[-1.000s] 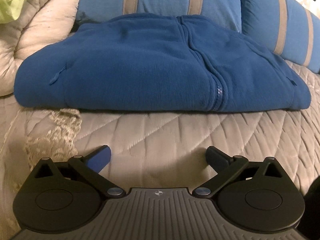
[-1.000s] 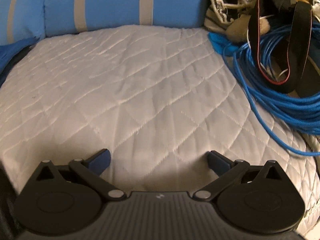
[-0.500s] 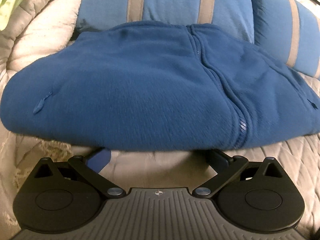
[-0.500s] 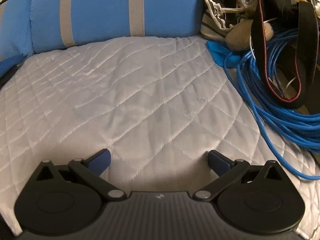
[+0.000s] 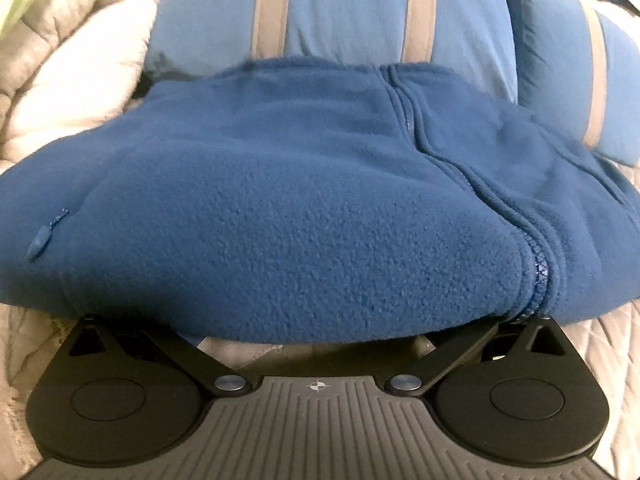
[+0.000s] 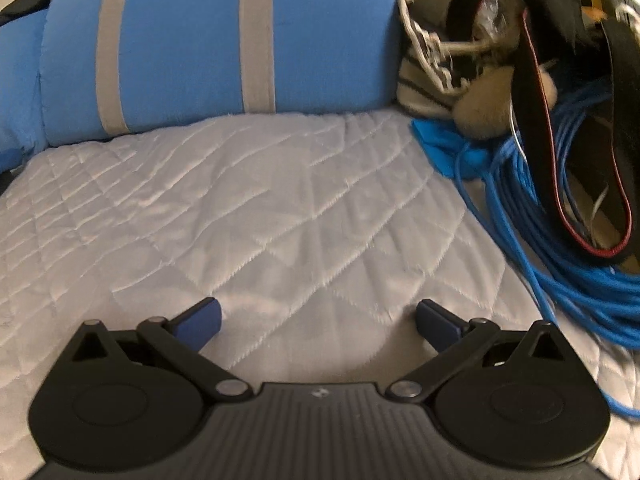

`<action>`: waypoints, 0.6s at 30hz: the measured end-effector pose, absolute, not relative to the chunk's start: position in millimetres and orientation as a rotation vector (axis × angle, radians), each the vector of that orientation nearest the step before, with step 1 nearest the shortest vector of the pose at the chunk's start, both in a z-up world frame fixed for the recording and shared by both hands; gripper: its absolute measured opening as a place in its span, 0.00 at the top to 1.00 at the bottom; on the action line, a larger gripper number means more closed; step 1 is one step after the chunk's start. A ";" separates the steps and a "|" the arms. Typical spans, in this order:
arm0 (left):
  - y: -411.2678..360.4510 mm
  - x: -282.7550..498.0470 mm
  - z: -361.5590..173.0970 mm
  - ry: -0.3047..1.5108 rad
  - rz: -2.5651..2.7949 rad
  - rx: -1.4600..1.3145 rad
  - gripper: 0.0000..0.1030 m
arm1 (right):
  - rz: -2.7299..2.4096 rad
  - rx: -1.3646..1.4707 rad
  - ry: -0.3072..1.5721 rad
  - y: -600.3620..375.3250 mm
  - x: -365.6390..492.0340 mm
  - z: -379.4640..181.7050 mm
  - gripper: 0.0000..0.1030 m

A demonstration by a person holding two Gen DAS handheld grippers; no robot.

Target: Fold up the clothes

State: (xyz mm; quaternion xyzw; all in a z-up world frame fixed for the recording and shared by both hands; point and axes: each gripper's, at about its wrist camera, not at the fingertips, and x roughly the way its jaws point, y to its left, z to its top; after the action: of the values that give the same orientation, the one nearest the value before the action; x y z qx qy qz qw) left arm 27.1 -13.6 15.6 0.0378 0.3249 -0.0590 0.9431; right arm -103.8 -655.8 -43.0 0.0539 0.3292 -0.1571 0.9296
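Landmark = blue fleece jacket [image 5: 304,208], folded, zip front up, lying on the quilted bedspread [image 5: 600,336]

Left of jacket: rolled cream comforter [image 5: 68,92], touching or just beside the jacket's left end. Behind jacket: blue pillow with grey stripes [image 5: 340,12], second one of the same kind off its right shoulder

Jacket's long axis runs left-right across the left wrist view, zipper [image 5: 538,276] crossing it front to back, right of centre

Left gripper [image 5: 316,338]: right at the jacket's near folded edge, fingers spread wide, tips hidden under the fleece overhang, so can't confirm contact. Linkage angle says wide, nothing held

Right of jacket: bare bedspread, then right gripper [image 6: 318,322], also wide and empty, hovering low over the quilt. Jacket not in its view, only the striped pillow behind. Further right: coil of blue cable [image 6: 560,248] and a black strap with red edging [image 6: 536,128] on a clutter pile

Judgement: jacket is dead ahead of the left gripper, so left is far nearer; likely move is to slide under or pinch that near edge
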 end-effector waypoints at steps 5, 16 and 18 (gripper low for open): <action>-13.6 21.2 10.9 0.602 -0.115 0.077 0.00 | -0.316 0.122 0.639 -657.1 -107.4 -45.4 0.01; -12.5 20.0 9.2 0.592 -0.118 0.073 0.00 | -0.318 0.117 0.611 -656.2 -110.4 -48.7 0.01; -12.3 19.8 8.9 0.590 -0.118 0.072 0.00 | -0.319 0.116 0.609 -655.7 -110.8 -48.8 0.01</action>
State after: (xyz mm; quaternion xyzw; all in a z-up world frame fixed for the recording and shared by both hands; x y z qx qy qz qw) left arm 19.8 -12.3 8.9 0.0356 0.2905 -0.0583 0.9544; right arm -110.8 -655.7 -48.8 0.0566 0.2986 -0.1563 0.9398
